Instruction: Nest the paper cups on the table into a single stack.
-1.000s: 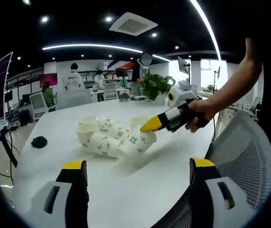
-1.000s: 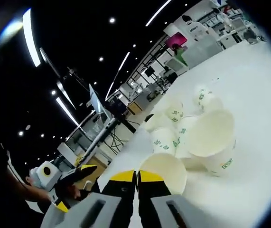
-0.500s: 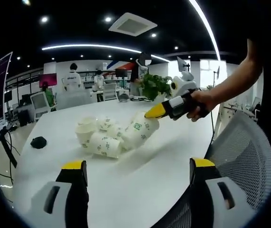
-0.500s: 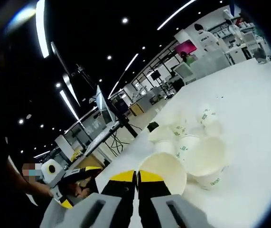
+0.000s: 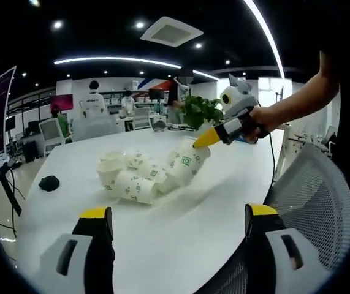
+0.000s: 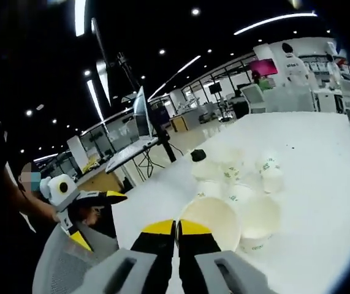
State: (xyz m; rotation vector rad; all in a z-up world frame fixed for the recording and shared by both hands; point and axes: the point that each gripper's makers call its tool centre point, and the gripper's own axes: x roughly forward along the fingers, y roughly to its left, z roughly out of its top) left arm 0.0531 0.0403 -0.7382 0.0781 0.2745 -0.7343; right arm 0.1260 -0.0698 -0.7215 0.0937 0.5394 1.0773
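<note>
Paper cups (image 5: 139, 174) lie clustered mid-table (image 5: 181, 239). My right gripper (image 6: 176, 227) is pinched shut on 1 cup's (image 6: 211, 217) rim, now lifted higher toward 1 o'clock than 1 second ago. My left gripper (image 5: 178, 212) stands wide open, holding nothing.

Right tool (image 6: 176, 228) clamped, left tool (image 5: 178, 214) agape

Right tool pinching a paper cup above the worktop

The right tool (image 6: 176, 229), jaws closed, grips the held cup (image 6: 210, 219) by its rim. Beyond that cup, loose cups (image 6: 242, 177) cluster on the white worktop (image 6: 322, 159); the left tool (image 6: 92, 202) sits left of it.
</note>
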